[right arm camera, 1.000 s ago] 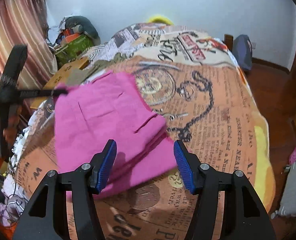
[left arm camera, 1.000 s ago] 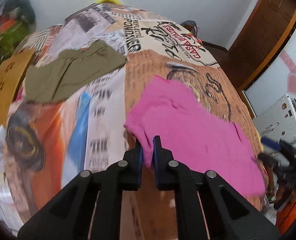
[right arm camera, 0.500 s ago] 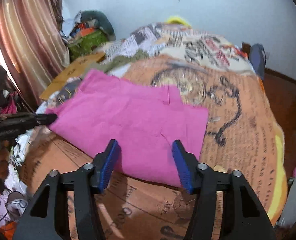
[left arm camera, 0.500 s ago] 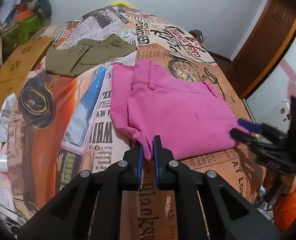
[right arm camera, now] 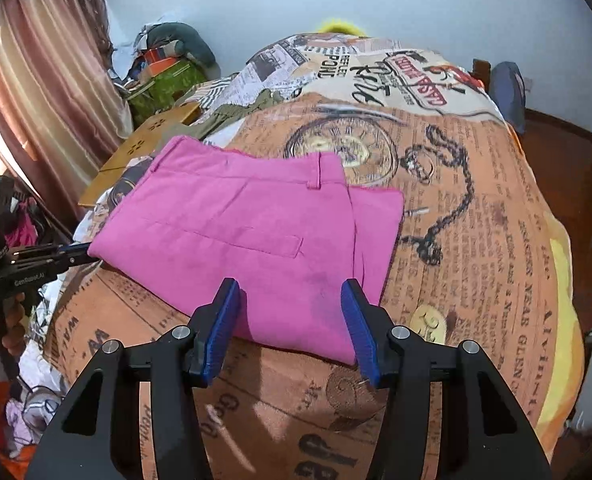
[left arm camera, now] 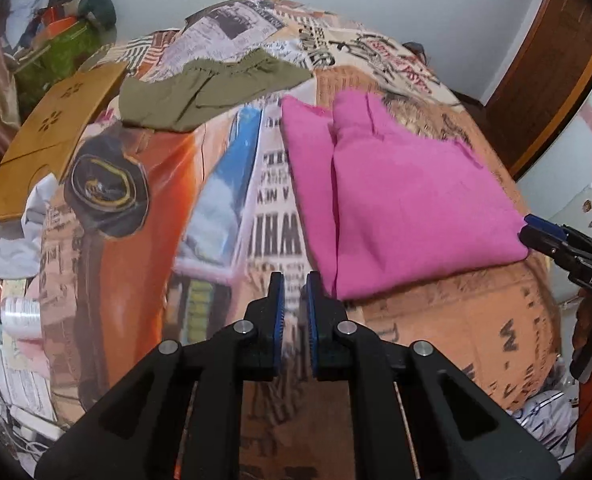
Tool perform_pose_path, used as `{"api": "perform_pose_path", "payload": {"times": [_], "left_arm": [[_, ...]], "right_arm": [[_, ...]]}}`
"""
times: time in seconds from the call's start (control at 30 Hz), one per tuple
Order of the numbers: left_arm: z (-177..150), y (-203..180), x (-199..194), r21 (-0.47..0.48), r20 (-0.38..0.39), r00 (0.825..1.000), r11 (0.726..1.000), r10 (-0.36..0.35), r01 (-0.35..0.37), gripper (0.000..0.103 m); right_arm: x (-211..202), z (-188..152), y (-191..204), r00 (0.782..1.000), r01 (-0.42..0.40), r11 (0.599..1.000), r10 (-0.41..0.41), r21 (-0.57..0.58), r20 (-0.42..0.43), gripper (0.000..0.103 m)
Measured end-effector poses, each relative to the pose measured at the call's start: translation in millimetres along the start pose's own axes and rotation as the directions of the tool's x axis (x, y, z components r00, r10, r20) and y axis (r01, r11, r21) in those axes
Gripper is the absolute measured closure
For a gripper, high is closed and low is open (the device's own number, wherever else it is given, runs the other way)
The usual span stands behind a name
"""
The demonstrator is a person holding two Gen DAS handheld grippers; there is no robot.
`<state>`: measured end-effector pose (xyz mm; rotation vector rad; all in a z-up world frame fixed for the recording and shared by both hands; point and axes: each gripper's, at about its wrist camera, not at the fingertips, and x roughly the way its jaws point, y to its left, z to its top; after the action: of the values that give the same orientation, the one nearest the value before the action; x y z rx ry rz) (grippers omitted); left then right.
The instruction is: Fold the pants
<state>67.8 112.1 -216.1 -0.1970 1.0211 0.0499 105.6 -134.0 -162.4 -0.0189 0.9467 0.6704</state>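
Observation:
Pink pants (left arm camera: pixel 408 200) lie folded flat on the printed bedspread (left arm camera: pixel 144 216), also shown in the right wrist view (right arm camera: pixel 256 236). My left gripper (left arm camera: pixel 295 284) is slightly open with a narrow gap between its blue pads and holds nothing; it sits just left of the pants' near corner. In the right wrist view it appears at the pants' left corner (right arm camera: pixel 70 256). My right gripper (right arm camera: pixel 290 312) is wide open and empty, hovering over the pants' near edge. It shows in the left wrist view (left arm camera: pixel 552 236) at the pants' right corner.
Olive green pants (left arm camera: pixel 208 88) lie folded at the far left of the bed. A wooden board (left arm camera: pixel 52 136) rests beside them. Clutter and a curtain (right arm camera: pixel 36 92) stand on the left. White cloth (left arm camera: pixel 12 236) hangs off the bed edge.
My left gripper has let go of the pink pants' corner and opened a little. The pants now lie flat and folded. My right gripper has drawn back slightly, still open.

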Motion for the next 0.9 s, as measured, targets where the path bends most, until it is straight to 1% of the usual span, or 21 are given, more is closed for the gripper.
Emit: {"api": "perform_pose_path", "payload": {"times": [0.13,0.27,0.3,0.37,0.4,0.43,0.53,0.6,0.7,0.73,0.77,0.8,0.9], "left_arm": [[30.2,-4.4,-10.4,0.03,0.052,0.998,0.999,-0.027,0.025,0.094],[64.1,-17.6,-4.3,0.067,0.063,0.993,0.993,-0.098,0.094,0.091],[70.7,-21.2,0.0,0.081,0.061,0.992,0.991,-0.109,0.104,0.09],[82.6,-31.1,14.2,0.122,0.051,0.992,0.987,-0.114,0.108,0.08],[87.5,-33.3,22.1,0.135,0.042,0.993,0.985,-0.114,0.107,0.078],[90.9,-36.3,31.0,0.149,0.027,0.993,0.983,-0.113,0.108,0.075],[94.8,-42.9,53.7,0.181,-0.006,0.995,0.979,-0.095,0.095,0.075],[95.8,-42.9,61.4,0.183,-0.013,0.995,0.978,-0.101,0.101,0.075],[96.6,-39.9,64.9,0.175,-0.007,0.993,0.977,-0.12,0.12,0.075],[96.6,-39.1,65.4,0.176,-0.007,0.992,0.977,-0.123,0.122,0.075],[96.5,-38.8,65.4,0.177,-0.007,0.992,0.977,-0.124,0.123,0.075],[96.3,-39.6,64.6,0.184,-0.003,0.993,0.976,-0.121,0.119,0.076],[95.6,-45.2,59.4,0.225,0.021,0.995,0.97,-0.099,0.092,0.081]], "right_arm": [[-0.8,17.5,-5.1,0.999,0.009,1.0,-0.008,-0.002,0.038,0.054],[10.7,29.9,-17.9,0.999,0.024,1.0,-0.025,0.012,0.045,0.054],[15.2,32.7,-22.0,0.999,0.029,0.999,-0.03,0.016,0.042,0.054],[27.5,38.2,-29.7,0.999,0.03,0.999,-0.03,0.027,0.026,0.054],[31.9,39.7,-32.3,1.0,0.025,0.999,-0.025,0.031,0.018,0.054],[36.8,40.9,-35.5,1.0,0.018,0.999,-0.018,0.037,0.007,0.054],[51.8,43.6,-41.6,1.0,0.006,0.999,-0.005,0.046,-0.02,0.054],[59.2,45.0,-43.1,0.999,-0.011,0.999,0.012,0.048,-0.035,0.054],[63.2,46.3,-42.9,0.999,-0.041,0.998,0.042,0.044,-0.033,0.054],[63.2,46.2,-43.0,0.997,-0.065,0.997,0.066,0.045,-0.026,0.06],[63.7,46.3,-42.6,0.996,-0.082,0.996,0.083,0.046,-0.023,0.07],[63.8,45.7,-41.2,0.995,-0.092,0.995,0.093,0.044,-0.021,0.073],[59.8,43.6,-34.5,0.997,-0.078,0.997,0.078,0.018,0.001,0.08]]}}
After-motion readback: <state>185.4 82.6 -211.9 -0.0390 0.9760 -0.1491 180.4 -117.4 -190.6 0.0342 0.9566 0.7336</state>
